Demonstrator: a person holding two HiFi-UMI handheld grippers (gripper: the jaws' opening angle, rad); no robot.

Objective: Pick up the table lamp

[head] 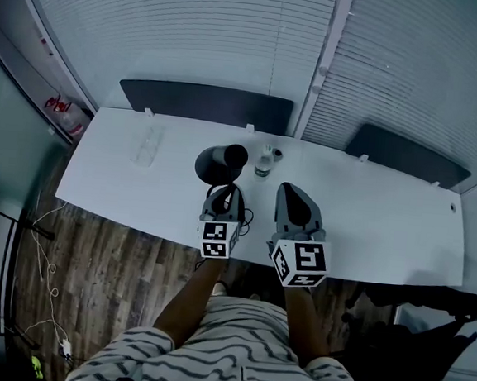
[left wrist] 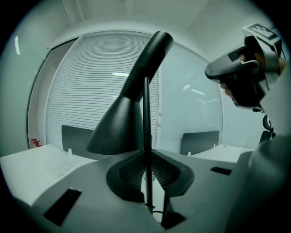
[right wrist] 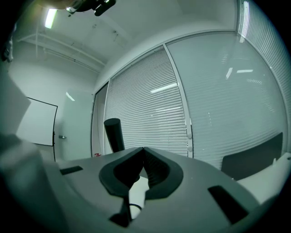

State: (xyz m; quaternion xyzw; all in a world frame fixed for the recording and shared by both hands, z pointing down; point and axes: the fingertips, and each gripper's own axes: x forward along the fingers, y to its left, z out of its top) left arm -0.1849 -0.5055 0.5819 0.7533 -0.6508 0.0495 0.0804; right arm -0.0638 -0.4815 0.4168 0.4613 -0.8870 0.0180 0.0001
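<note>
The black table lamp (head: pixel 220 164) stands out over the white table (head: pixel 385 223), just ahead of my left gripper (head: pixel 226 190). In the left gripper view its thin stem (left wrist: pixel 147 136) runs up between the jaws, which are shut on it, with my left gripper (left wrist: pixel 147 157) pinching it low down. The cone shade (left wrist: pixel 119 127) hangs to the left of the stem. The lamp's base is hidden. My right gripper (head: pixel 292 190) hovers beside it on the right, shut with nothing held, its jaws (right wrist: pixel 143 152) pressed together. The lamp's dark cylinder end (right wrist: pixel 114 135) shows past them.
A small clear bottle (head: pixel 263 162) stands just right of the lamp. A clear plastic item (head: pixel 148 148) lies at the table's left. Two dark panels (head: pixel 206 104) (head: pixel 407 155) stand behind the table before the window blinds. Cables lie on the wooden floor (head: pixel 106 282) at left.
</note>
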